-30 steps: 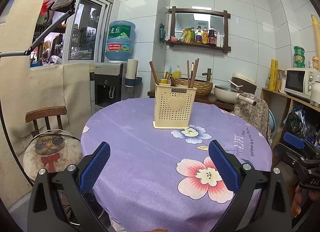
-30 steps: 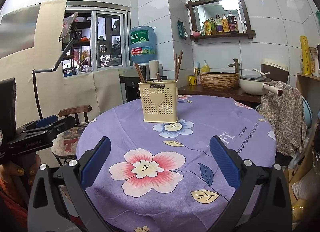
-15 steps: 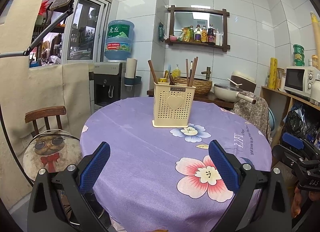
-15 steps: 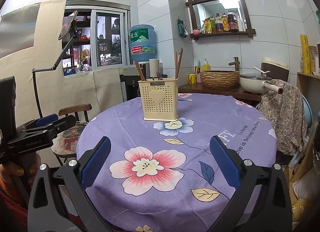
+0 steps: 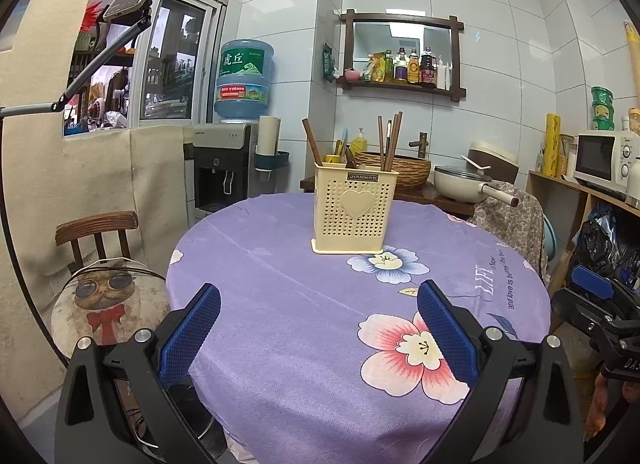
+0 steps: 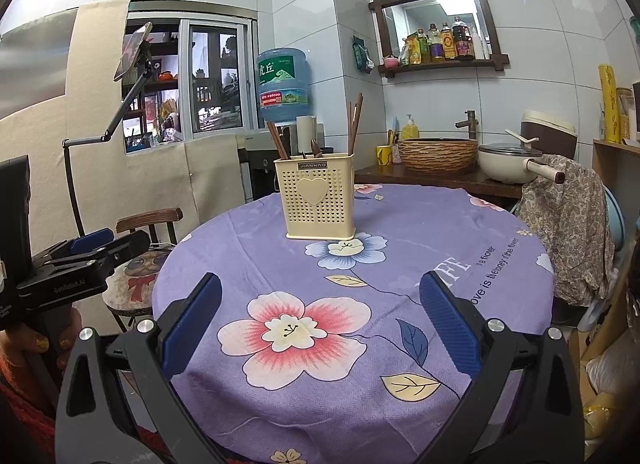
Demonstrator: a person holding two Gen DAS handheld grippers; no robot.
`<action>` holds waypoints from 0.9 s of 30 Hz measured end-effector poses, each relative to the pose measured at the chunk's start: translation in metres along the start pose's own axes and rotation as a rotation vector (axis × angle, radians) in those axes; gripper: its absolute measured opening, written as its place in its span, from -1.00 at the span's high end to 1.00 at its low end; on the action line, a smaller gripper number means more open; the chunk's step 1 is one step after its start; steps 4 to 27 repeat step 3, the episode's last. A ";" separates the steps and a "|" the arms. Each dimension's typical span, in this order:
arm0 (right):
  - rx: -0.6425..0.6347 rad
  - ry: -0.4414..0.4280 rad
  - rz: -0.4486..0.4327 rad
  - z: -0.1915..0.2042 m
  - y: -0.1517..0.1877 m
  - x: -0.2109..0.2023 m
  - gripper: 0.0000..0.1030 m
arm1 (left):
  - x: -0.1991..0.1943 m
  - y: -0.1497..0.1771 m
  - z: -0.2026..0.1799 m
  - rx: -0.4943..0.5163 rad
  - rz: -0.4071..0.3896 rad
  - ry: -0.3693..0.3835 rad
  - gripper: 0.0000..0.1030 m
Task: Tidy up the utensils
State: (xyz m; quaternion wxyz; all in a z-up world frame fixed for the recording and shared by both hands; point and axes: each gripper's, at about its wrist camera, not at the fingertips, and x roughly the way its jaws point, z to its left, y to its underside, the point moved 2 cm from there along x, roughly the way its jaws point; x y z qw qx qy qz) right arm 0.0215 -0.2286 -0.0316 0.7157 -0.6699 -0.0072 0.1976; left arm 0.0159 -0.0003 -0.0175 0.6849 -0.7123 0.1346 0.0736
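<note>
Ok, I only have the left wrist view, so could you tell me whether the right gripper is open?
Observer: Yes, the right gripper is open, with nothing between its fingers, just the tablecloth beyond.
Operator: Thank you. Where does mine sit from that side?
Observer: The left gripper is off the cloth, left of the table, above the chair; a hand holds it from below.
Operator: Is the yellow mug inside the holder?
Observer: No, it stands on the counter behind, beside the woven basket.
</note>
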 end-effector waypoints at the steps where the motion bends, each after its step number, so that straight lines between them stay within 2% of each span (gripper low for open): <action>1: 0.002 -0.001 0.002 0.000 0.000 0.000 -0.89 | 0.001 0.000 0.000 0.000 0.003 -0.001 -0.88; 27: 0.006 -0.004 0.004 -0.001 0.001 0.001 -0.89 | 0.002 0.000 0.000 -0.002 0.008 0.000 -0.88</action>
